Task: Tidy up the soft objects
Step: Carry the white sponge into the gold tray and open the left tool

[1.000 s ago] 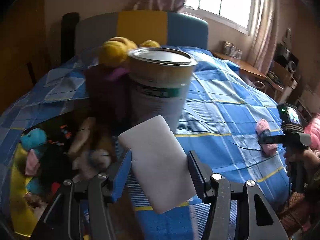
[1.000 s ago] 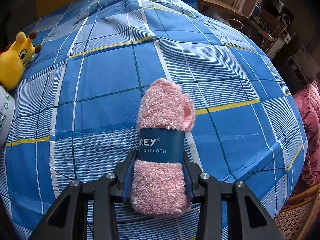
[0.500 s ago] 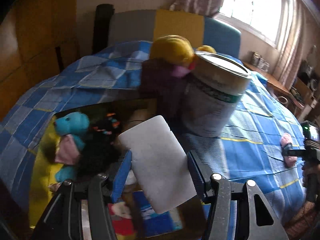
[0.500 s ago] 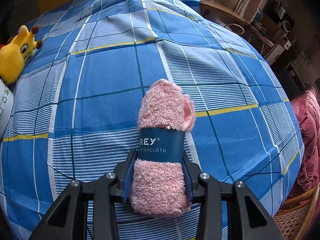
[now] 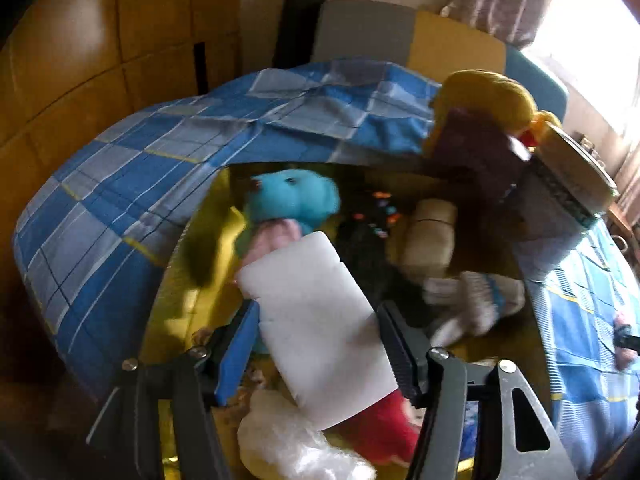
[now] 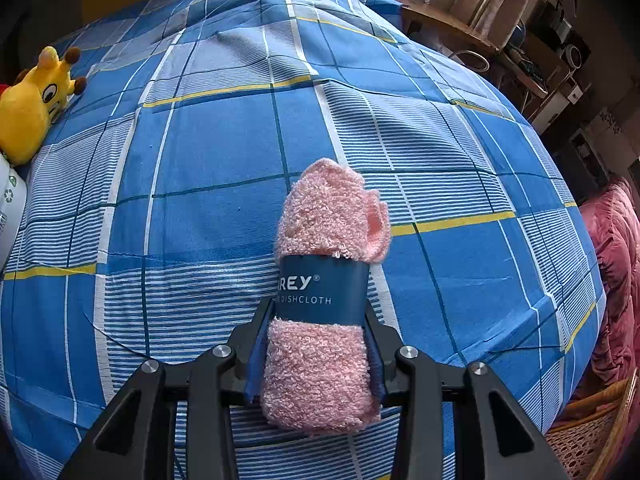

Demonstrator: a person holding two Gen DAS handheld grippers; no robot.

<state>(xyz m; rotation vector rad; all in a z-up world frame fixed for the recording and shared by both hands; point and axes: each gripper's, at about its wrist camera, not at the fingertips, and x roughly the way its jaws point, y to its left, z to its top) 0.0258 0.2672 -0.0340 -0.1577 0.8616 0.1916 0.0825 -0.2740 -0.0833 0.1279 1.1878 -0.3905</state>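
Location type: a bedroom in a private home. Identifying features: a bed [image 6: 208, 152] covered by a blue checked sheet with yellow and white lines fills most of both views; a padded headboard [image 5: 404, 36] in grey, yellow and blue panels stands at its far end. Wood-panelled wardrobe doors [image 5: 100, 52] line one wall. A curtained window [image 5: 592, 36] admits daylight. A cluttered wooden side table [image 6: 444, 24] stands beside the bed. Plush toys, including a yellow one [image 6: 32, 108], lie on the bedding.
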